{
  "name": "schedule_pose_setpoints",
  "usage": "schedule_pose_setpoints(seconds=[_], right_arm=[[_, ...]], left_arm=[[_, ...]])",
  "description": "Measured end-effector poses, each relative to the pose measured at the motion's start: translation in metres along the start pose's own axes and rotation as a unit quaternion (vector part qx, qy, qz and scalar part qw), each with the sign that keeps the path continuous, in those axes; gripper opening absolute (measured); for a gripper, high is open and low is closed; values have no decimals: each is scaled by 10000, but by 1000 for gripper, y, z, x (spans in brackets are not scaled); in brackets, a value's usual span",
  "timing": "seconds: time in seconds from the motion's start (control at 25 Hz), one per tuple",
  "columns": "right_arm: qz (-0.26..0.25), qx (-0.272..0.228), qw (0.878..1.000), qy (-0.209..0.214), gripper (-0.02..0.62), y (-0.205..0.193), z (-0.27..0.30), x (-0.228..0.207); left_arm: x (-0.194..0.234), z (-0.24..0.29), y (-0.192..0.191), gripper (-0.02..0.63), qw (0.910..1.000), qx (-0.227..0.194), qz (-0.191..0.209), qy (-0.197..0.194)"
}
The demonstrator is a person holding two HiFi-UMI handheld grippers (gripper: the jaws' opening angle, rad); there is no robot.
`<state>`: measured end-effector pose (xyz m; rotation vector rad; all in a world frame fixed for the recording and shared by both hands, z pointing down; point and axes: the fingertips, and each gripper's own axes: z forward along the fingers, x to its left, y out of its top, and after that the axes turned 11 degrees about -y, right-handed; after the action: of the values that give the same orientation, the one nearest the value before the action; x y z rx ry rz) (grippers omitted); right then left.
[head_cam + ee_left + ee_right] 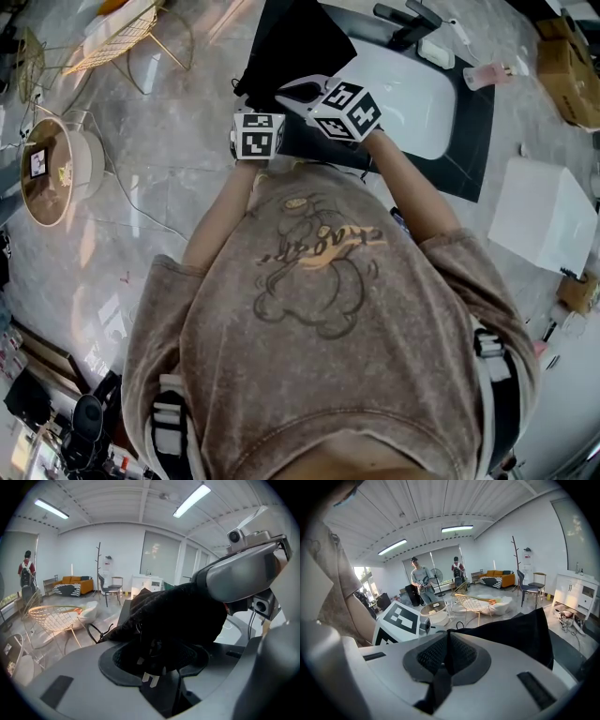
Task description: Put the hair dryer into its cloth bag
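- Right tongs (pixel 446 654) are pressing together on a thin edge of the black cloth bag (pixel 513 637), and the cloth is spreading away from them to the right like a sheet.
- Left tongs (pixel 158 666) are standing partly apart and are gripping a black bundle that seems to be the hair dryer (pixel 161 648). Most of it is lying under the cloth of the bag, so I cannot tell how deep it is sitting inside.
- Brown shirt (pixel 328 309) of the person is filling the lower half of the head view. Both arms are reaching forward, with the two marker cubes close together.
- Pale marble floor (pixel 169 159) is spreading out at the left of the hands.
- Dark worktop (pixel 473 141) is carrying a white basin (pixel 417 94) just behind the right cube. The bag is hanging over the left end of this worktop.
- White box (pixel 542 214) is standing just to the right of the worktop.
- Wire chair (pixel 117 37) and round table (pixel 47 169) are standing on the floor at the left, well apart from the hands.
- Plug (pixel 150 679) with pale pins is sticking out under the bundle, between the jaws of the left tongs.
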<state>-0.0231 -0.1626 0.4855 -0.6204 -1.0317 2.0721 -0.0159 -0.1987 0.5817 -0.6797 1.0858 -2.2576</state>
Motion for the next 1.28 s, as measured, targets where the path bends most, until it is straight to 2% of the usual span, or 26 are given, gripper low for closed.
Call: schedule_pose_setpoints(seconds=[0.6,1.08,1.28], right_arm=[[436,-97,9989,-137,20,5,-7,-8],[586,-218,9976,-287,20,2,-13,-15],[604,-224,9973,-341,20,-1,-13,-15]], left_arm=[[9,28,10,192,9994,-193,154,-242],[7,42,-9,193,9993,238,89,-269],[6,36,-10,193,9993,225,77,-282]])
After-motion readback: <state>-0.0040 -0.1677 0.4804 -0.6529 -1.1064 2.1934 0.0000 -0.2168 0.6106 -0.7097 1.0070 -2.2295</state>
